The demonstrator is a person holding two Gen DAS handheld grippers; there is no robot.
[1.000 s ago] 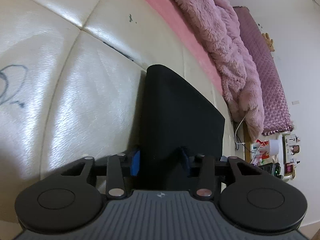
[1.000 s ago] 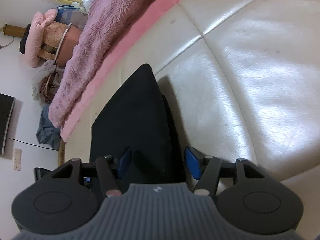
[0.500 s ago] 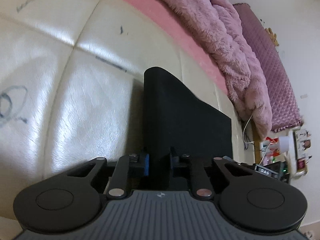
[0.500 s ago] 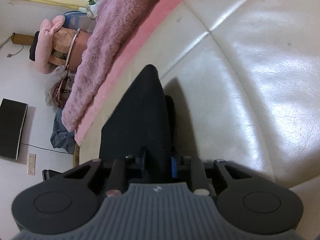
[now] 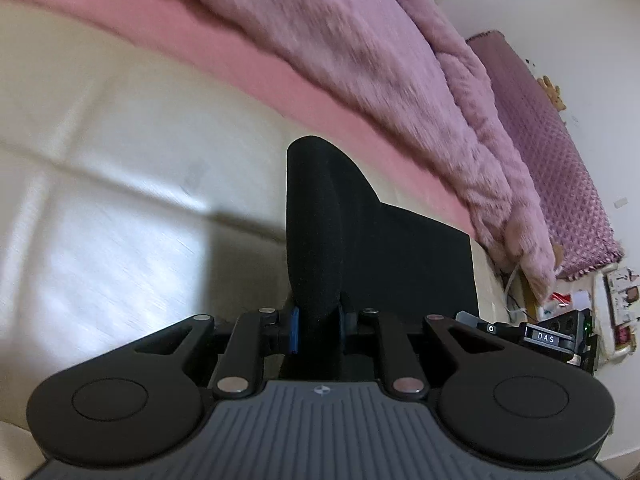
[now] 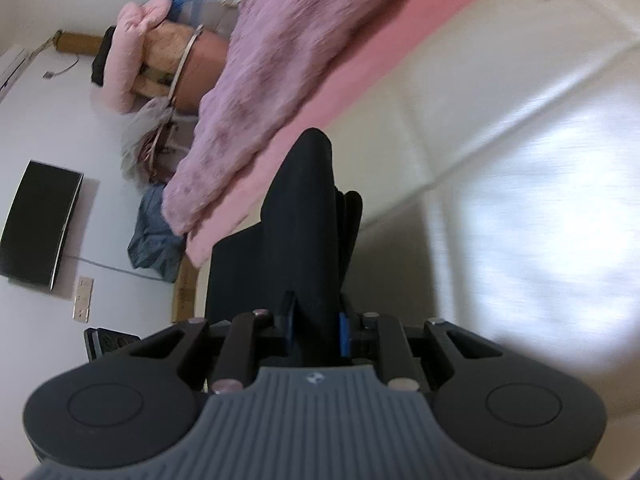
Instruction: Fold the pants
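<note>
1. Your left gripper (image 5: 318,326) is clamped on a raised fold of the black pants (image 5: 316,224), blue pads pressed against the cloth.
2. Your right gripper (image 6: 318,330) pinches another lifted ridge of the pants (image 6: 304,220) the same way.
3. The rest of the pants lies on the cream leather cushion (image 5: 120,208).
4. Beyond the cushion, a fuzzy pink blanket (image 5: 360,52) drapes over a pink sheet (image 5: 224,60).

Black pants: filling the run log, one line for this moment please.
phase: lift | left gripper: shut on black pants | right gripper: shut on black pants | surface: cream leather cushion
</note>
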